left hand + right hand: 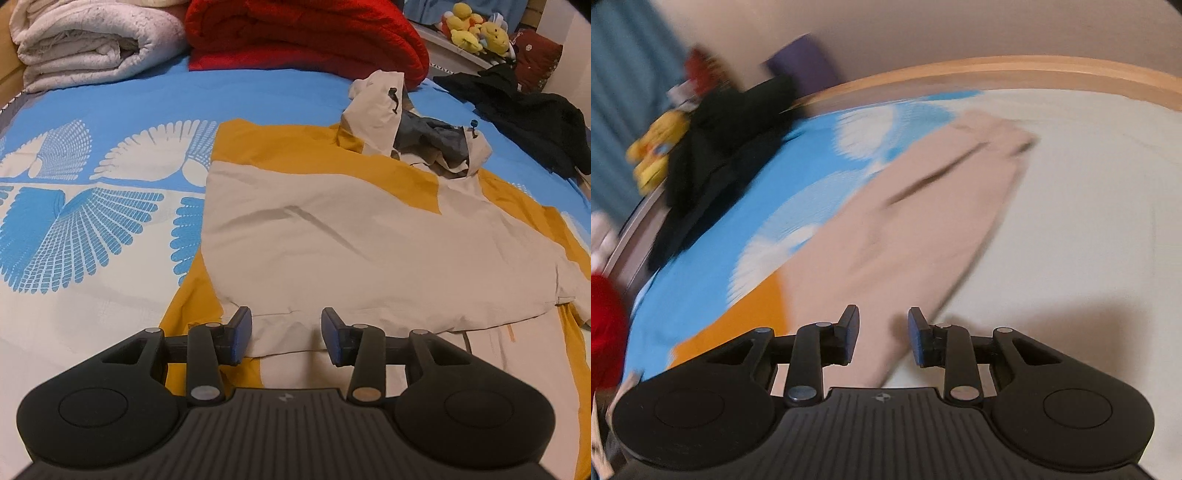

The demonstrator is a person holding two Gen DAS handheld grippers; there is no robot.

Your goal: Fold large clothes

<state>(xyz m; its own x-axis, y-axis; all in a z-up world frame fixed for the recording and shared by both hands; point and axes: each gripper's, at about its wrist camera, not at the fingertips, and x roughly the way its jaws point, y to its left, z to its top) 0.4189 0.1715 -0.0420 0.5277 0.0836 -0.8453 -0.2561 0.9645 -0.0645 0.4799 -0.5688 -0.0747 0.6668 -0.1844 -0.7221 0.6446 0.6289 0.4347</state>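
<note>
Jacket on bed, blankets behind.

The left gripper is tilting steeply downward, its jaws standing apart with nothing gripped between them. The right gripper is also angling downward, jaws parted and empty.

Beige-and-mustard jacket, blue-and-white feather-patterned bedcover, red blanket, black garment

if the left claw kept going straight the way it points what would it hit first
Most likely the beige lower panel of the jacket spread on the bed: the left claw hangs open just above its hem, nothing between. Exact depth is unclear.
</note>
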